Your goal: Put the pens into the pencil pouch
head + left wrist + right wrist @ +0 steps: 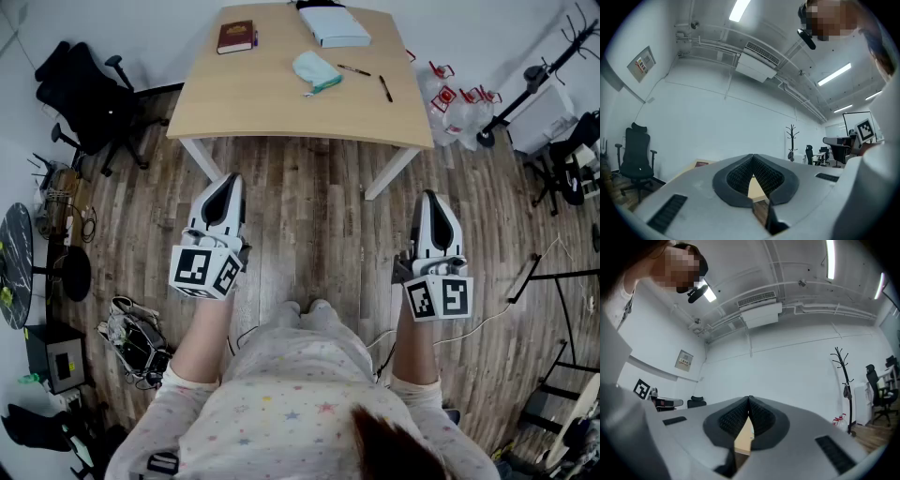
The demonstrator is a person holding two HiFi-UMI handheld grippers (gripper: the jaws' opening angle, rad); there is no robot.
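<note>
Nothing of the job is done yet, as far as I can see. I stand back from the table [281, 112] with both tools held low in front of my legs, well short of its near edge. My left gripper [228, 180] has its jaws brought together at the tips with nothing between them, and looking along them I see only a sliver of tabletop through the gap lower down. My right gripper [432, 197] is the same, tips touching and empty. The pouch [315, 71] lies on the far half of the table, pale with a green end, and it is too small from here to tell whether it is unzipped. Both pens are out on the wood to its right. The first pen [354, 69] lies near the pouch, and the second pen [385, 88] a little farther right and nearer to me; neither touches the pouch. A dark red book [235, 37] sits at the far left and a white pad or box [335, 26] at the far edge — neither matters here. So everything is left: I judge I must step in, get the pouch open or hold it steady, then pick up each pen and slide it inside.
</note>
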